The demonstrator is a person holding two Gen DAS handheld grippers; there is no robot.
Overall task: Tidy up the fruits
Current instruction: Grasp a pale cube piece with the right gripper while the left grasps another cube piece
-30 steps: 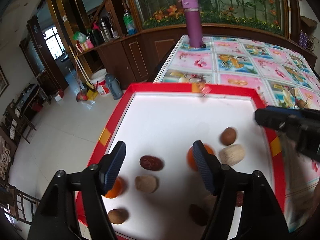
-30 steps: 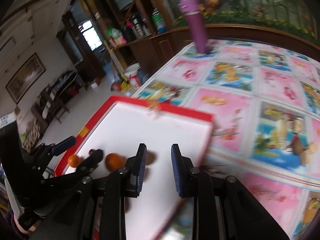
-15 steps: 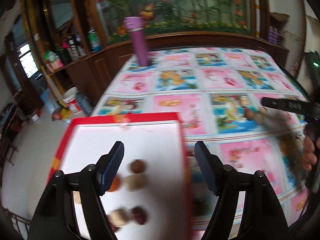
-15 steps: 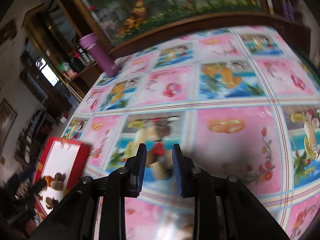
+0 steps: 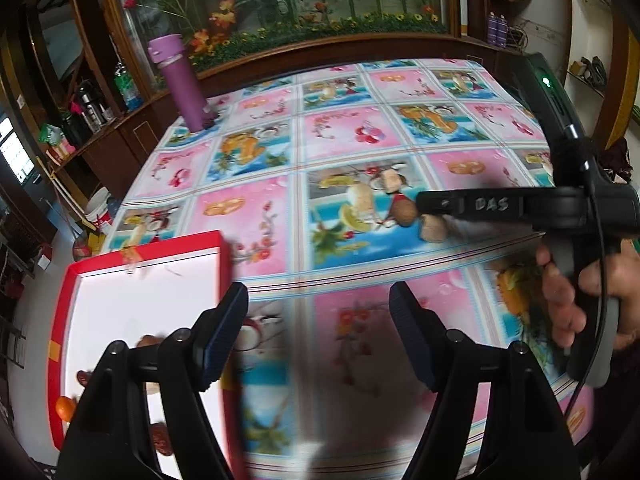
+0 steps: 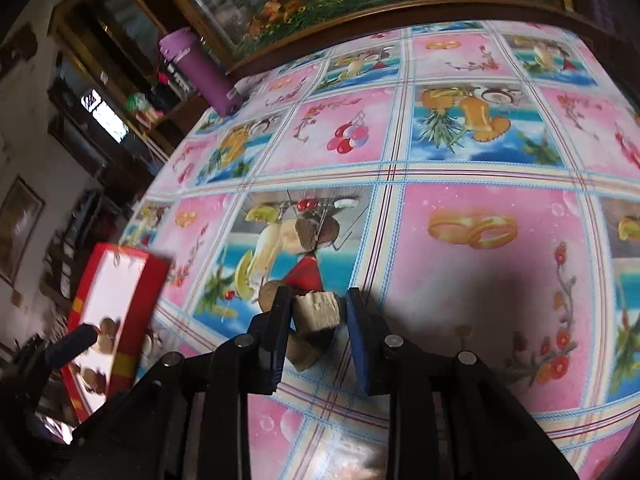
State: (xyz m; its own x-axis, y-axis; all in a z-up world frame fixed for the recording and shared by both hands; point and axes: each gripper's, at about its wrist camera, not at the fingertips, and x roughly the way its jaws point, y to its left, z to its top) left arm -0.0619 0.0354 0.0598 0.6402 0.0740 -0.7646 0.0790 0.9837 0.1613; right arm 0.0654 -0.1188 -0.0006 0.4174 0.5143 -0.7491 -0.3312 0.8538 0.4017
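Right wrist: right gripper [image 6: 318,316] nearly closed around pale nut [image 6: 316,312].

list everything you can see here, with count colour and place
tray: one, red rim, white floor, table's left edge
fruits in tray: several, orange, dark red, brown; count unclear
nuts: at least two, brown, on the cloth by the right gripper
pale nut: one, beige, between the right fingers
flask: one, purple, far left corner
tablecloth: one, pink and blue fruit prints
left gripper: open, empty
right gripper: shut on the pale nut
hand: one, on the right gripper's handle
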